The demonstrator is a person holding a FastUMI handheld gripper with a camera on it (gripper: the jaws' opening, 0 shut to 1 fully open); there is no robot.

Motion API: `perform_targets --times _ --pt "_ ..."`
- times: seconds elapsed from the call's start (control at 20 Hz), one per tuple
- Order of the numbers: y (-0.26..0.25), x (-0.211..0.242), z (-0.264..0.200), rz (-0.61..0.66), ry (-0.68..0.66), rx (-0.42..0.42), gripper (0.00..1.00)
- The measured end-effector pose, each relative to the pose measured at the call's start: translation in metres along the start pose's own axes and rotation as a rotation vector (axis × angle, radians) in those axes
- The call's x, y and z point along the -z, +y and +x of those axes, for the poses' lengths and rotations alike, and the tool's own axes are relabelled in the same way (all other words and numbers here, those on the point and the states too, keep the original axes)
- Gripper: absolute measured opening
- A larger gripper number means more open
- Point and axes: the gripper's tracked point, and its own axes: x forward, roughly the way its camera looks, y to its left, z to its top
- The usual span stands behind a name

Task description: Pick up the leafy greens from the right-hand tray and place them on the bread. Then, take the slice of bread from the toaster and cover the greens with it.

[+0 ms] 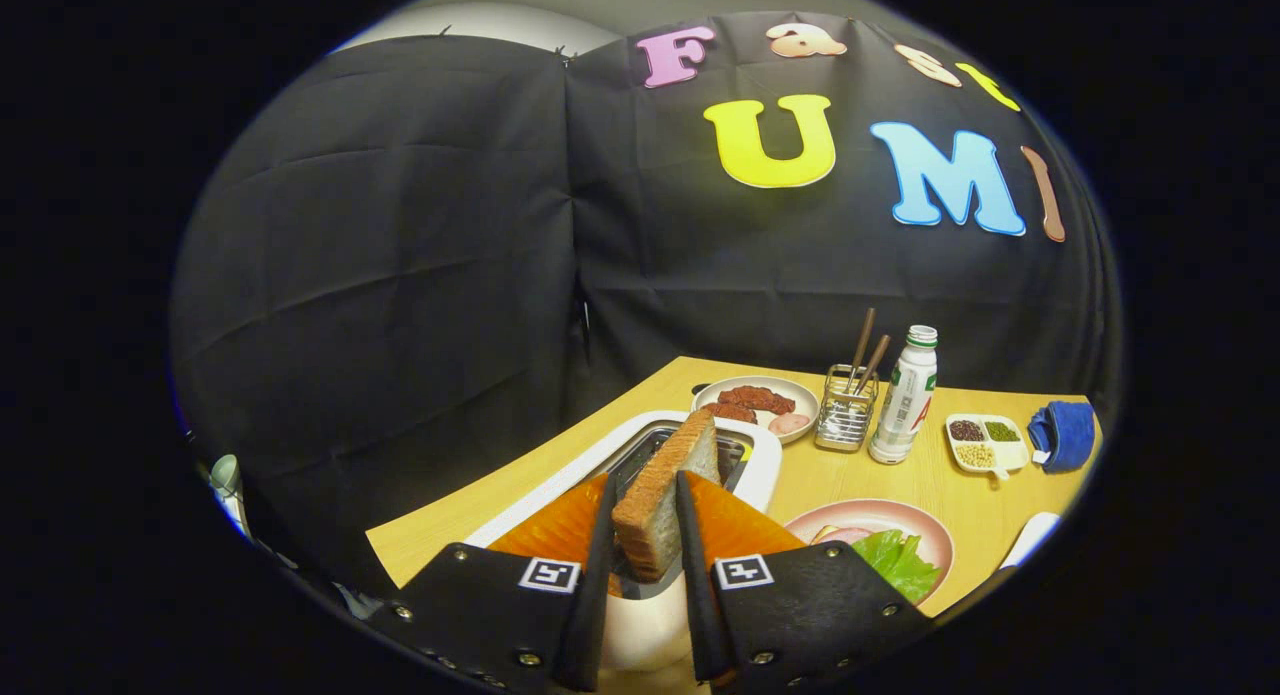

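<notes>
While the gripper (645,510) hangs over the white toaster (765,462), its jaws are clenched on the slice of bread (665,500), one finger pressed to each flat face, and the slice sits tilted above the toaster slot. Just off to the right of the fingers, the pink plate (905,516) carries the leafy greens (900,563), with something pale underneath that I cannot make out. Beyond the toaster sits a white plate of reddish meat (757,400), and next to it a wire holder with chopsticks (848,410) standing upright. A white bottle (906,395) stands just beside that holder. Further right on the wooden tabletop (960,500) there's a small divided dish of beans and grains (985,442), then a blue cloth (1066,435) at the far edge.
</notes>
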Motion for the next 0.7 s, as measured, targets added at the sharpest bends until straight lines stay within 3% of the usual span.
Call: perform_targets --times 0.05,0.1,0.5,0.7 --pt "-0.008 -0.004 -0.001 -0.004 -0.012 0.041 0.35" --pt "-0.012 -0.012 -0.006 0.007 -0.049 0.051 0.11" --pt "-0.028 -0.058 -0.035 0.101 -0.154 -0.020 0.10" --pt "-0.061 -0.084 -0.061 0.141 -0.212 -0.004 0.10"
